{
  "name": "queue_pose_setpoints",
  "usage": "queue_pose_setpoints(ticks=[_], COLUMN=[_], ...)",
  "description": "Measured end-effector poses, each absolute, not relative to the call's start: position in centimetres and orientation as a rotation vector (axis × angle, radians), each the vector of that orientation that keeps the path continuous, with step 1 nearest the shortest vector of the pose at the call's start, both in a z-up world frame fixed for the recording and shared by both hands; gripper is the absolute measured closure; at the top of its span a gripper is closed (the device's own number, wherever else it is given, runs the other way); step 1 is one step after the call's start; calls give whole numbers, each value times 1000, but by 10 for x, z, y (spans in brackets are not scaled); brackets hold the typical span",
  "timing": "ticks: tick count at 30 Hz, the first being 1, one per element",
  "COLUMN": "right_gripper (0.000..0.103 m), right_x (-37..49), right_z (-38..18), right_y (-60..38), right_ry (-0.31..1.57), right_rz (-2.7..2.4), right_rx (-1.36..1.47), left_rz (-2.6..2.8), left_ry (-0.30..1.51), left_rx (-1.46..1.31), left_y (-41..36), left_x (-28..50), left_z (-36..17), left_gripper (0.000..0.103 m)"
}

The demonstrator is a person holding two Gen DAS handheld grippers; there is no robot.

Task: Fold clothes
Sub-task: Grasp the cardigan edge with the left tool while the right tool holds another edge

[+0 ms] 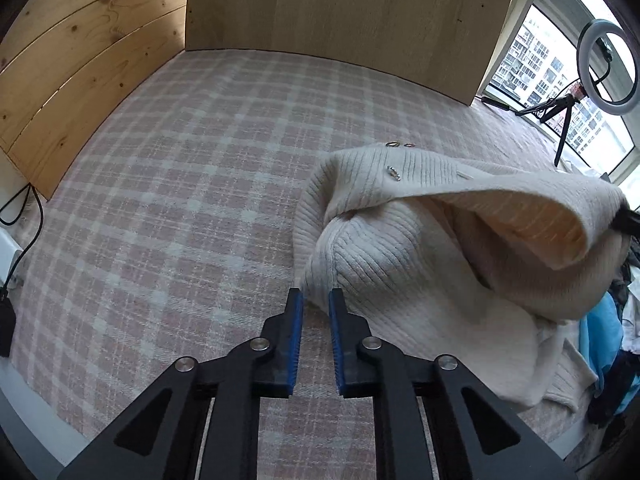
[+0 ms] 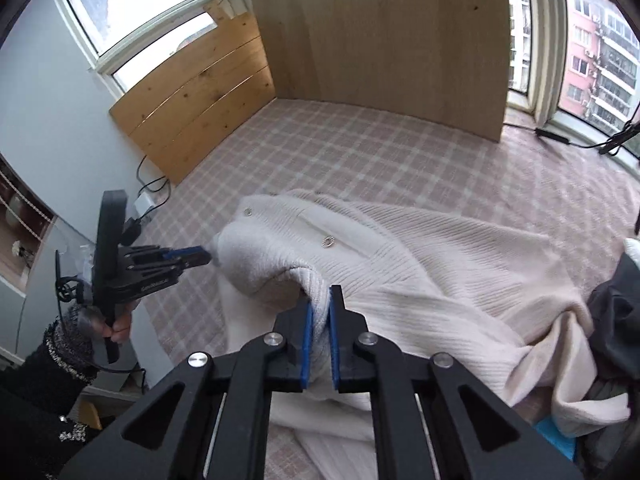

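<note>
A cream ribbed knit cardigan point(image 1: 400, 240) with small metal buttons lies bunched on the pink plaid bed cover point(image 1: 180, 200). My left gripper point(image 1: 316, 296) is open, its blue-padded tips at the cardigan's near left edge with nothing between them. In the right wrist view the left gripper point(image 2: 200, 257) shows from the side, its tips touching the cardigan point(image 2: 420, 264). My right gripper point(image 2: 320, 300) is shut on a fold of the cardigan's edge and lifts it off the bed. Its black tip shows at the right edge of the left wrist view point(image 1: 628, 220).
Wooden boards point(image 1: 340, 12) stand at the far end of the bed and on the left point(image 1: 80, 72). A ring light on a tripod point(image 1: 604, 68) stands by the window. Dark and blue clothes point(image 1: 612, 340) are piled at the right. Cables point(image 1: 24, 240) hang at the left.
</note>
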State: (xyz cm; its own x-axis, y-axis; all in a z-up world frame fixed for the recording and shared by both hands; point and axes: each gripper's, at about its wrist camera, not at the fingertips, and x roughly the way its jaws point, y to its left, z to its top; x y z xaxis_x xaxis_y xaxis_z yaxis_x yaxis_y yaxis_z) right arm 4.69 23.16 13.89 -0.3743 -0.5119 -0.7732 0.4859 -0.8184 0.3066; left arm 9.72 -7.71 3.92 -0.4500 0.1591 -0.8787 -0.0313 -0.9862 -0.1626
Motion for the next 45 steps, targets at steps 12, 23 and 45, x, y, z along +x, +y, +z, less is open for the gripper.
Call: queue_pose_setpoints(ticks=[12, 23, 45], right_gripper=[97, 97, 97], right_x=[-11, 9, 68], right_z=[190, 169, 187], right_y=[387, 412, 410], right_ry=[-443, -506, -527], right_rz=[-2708, -2637, -2667], right_rx=[1192, 1227, 1176], left_rz=[2497, 2336, 2293], left_ry=[-145, 281, 436], left_rx=[-1438, -1297, -1149], left_y=[-40, 89, 89], left_x=[92, 73, 81], left_z=[59, 52, 53], left_gripper=[55, 44, 91])
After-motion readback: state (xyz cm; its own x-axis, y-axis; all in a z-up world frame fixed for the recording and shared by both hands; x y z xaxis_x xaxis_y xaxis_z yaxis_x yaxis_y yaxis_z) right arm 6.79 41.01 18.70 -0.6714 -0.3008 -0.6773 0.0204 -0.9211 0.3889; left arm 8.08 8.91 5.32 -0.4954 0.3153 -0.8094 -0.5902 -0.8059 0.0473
